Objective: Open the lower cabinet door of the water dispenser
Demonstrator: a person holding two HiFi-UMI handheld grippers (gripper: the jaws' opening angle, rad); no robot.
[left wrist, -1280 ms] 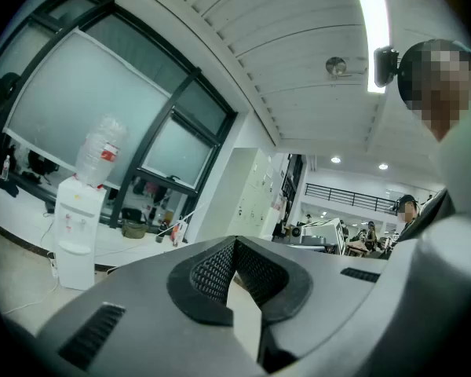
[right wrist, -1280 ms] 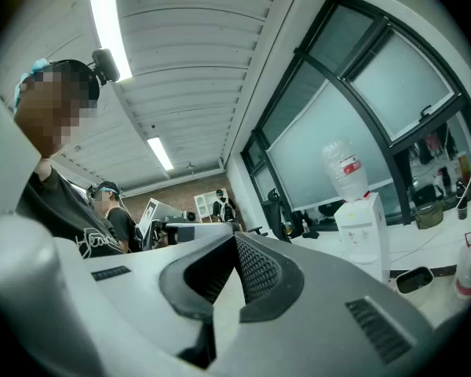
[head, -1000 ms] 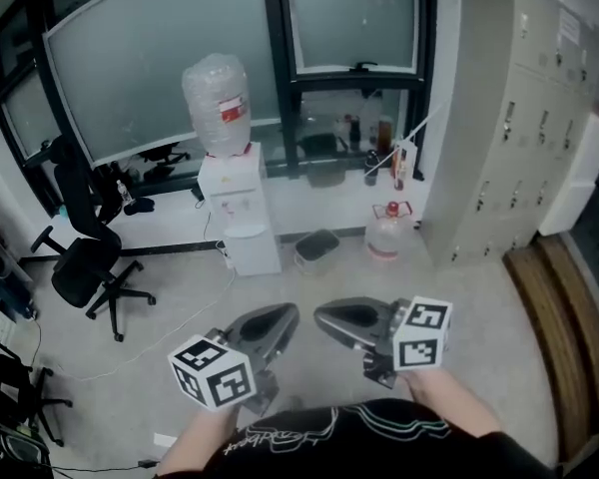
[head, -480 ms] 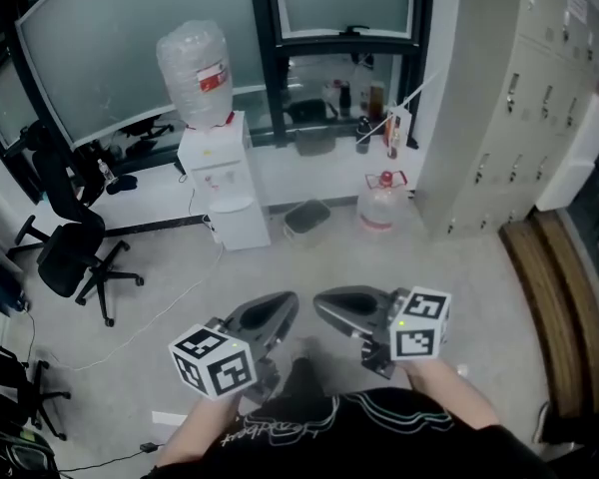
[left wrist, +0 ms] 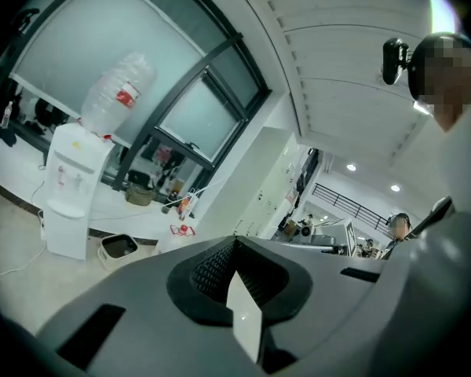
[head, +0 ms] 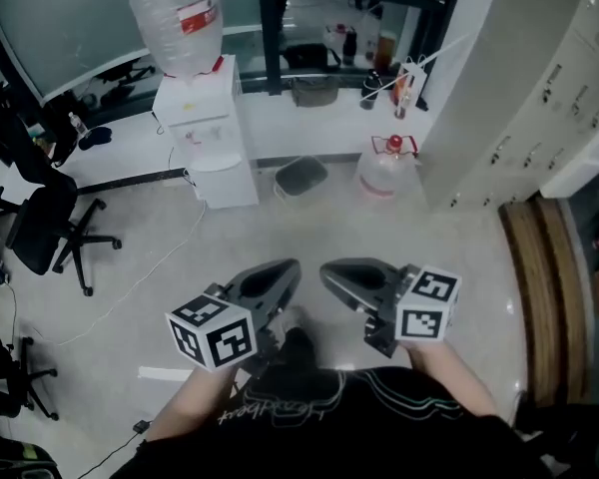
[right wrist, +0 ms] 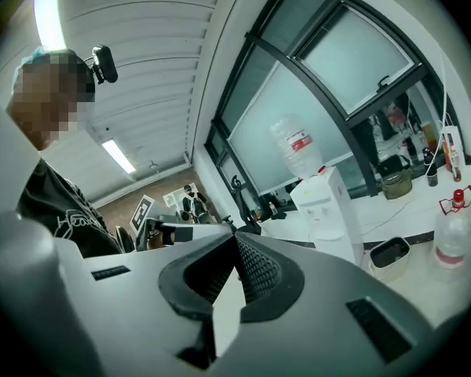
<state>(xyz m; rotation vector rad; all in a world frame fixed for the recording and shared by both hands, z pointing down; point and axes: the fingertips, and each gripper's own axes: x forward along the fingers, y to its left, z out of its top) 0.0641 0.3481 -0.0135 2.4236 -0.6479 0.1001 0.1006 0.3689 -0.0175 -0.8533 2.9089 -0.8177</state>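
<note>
Lower cabinet door (head: 227, 182) of the white water dispenser (head: 196, 103) sat shut, well ahead by the window wall. It looked light, rigid and hinged, probably best pulled at its free edge. Left gripper (head: 280, 275) and right gripper (head: 335, 273) were both closed on nothing.

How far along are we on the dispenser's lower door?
Nothing done: the lower door of the dispenser looks shut. In hand: left gripper and right gripper, both shut and empty, are far from it across the floor. Left: approach, grip, pull open.
</note>
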